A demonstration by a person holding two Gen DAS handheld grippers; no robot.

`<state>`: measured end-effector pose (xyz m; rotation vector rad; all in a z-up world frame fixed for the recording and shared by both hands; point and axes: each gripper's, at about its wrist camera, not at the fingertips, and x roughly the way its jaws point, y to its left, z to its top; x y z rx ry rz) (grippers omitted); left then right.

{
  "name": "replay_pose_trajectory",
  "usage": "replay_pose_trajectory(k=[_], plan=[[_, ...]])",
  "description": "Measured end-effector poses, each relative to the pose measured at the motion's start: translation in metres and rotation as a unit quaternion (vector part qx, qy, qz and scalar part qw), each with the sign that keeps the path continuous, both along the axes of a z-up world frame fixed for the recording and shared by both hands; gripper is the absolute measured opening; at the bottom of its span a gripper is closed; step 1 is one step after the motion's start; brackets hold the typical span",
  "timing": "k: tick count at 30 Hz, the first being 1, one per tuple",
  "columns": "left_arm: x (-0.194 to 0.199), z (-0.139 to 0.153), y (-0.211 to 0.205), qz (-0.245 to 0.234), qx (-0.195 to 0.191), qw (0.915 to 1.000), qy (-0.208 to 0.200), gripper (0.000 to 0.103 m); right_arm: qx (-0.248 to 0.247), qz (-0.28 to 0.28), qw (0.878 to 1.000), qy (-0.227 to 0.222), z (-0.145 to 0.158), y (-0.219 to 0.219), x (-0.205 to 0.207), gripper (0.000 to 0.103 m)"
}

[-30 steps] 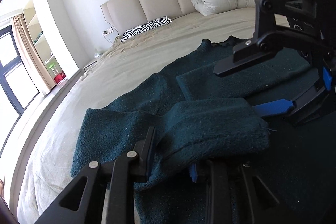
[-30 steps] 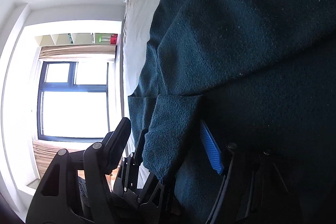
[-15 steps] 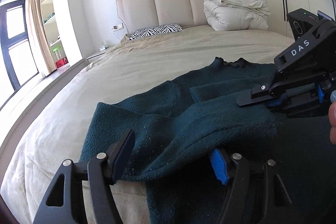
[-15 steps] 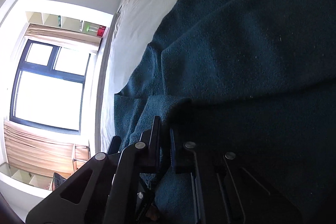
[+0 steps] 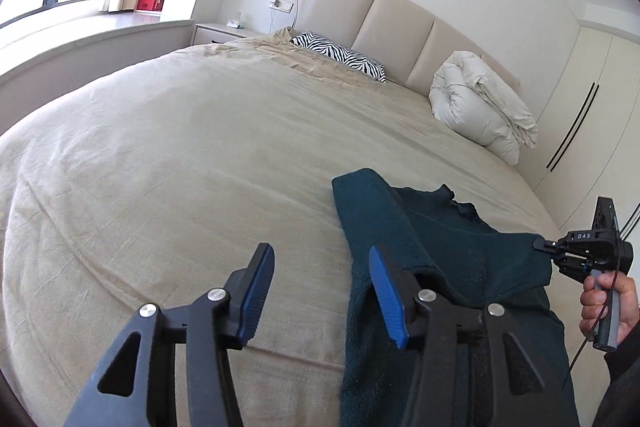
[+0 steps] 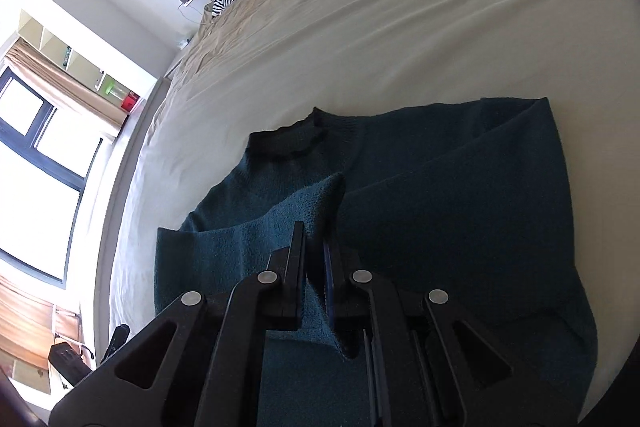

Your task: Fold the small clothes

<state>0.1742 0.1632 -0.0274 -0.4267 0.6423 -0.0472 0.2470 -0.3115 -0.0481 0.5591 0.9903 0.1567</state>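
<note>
1. Left gripper (image 5: 322, 291): jaws stand apart and have just been closing. Nothing is pinched between them; bare sheet shows in the gap. The right-hand pad lies against the near edge of the sweater (image 5: 444, 259), with no grip on it.
2. Right gripper (image 6: 316, 259): jaws closed tight on a sleeve cuff (image 6: 316, 203) of the sweater (image 6: 460, 211), which stands up between the fingers. In the left wrist view the right gripper (image 5: 560, 253) sits at the sweater's far right edge, held by a hand (image 5: 608, 303).
3. Sweater position: spread on the near part of the bed (image 5: 180, 155), collar (image 6: 288, 143) toward the headboard (image 5: 400, 23). The other sleeve lies folded across the body.
4. Progress, judged: early to middle. One sleeve is in. The pinched sleeve is lifted but not yet laid across. Body folds remain.
5. Edges: the sweater's left edge runs straight away from the left gripper. Its right shoulder fold sits close to the bed's right side, as the right wrist view shows it.
6. Open room: broad sheet left of and beyond the sweater, free of objects.
7. Far obstacles, well apart from the work: zebra pillow (image 5: 340, 53), rolled duvet (image 5: 480, 107), wardrobe (image 5: 592, 115).
</note>
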Motion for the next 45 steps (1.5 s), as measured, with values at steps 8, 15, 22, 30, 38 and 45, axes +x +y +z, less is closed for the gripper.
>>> replay_pose_trajectory(k=[8,15,22,30,38,45], plan=[[0.05,0.011,-0.003,-0.054,-0.061,0.9967,-0.005,0.05,-0.009,-0.037,0.999,0.024,-0.034,-0.05,0.002,0.006],[0.084,-0.012,-0.003,-0.064,-0.145,0.9871,0.026,0.045,-0.015,-0.053,0.998,0.033,-0.057,-0.058,0.008,0.006],[0.097,-0.029,-0.009,-0.077,-0.177,0.9803,0.042,0.045,-0.024,-0.045,0.998,0.044,-0.075,-0.05,0.016,0.007],[0.158,-0.082,-0.005,-0.103,-0.31,0.9399,0.1,0.045,0.012,-0.045,0.998,0.035,-0.085,-0.061,0.01,0.007],[0.195,-0.108,-0.01,-0.127,-0.317,0.9289,0.143,0.018,0.031,-0.04,0.998,0.027,-0.093,-0.068,0.009,0.007],[0.141,-0.1,-0.013,-0.159,-0.3,0.9296,0.143,0.022,0.042,-0.045,0.998,0.023,-0.094,-0.073,0.003,0.007]])
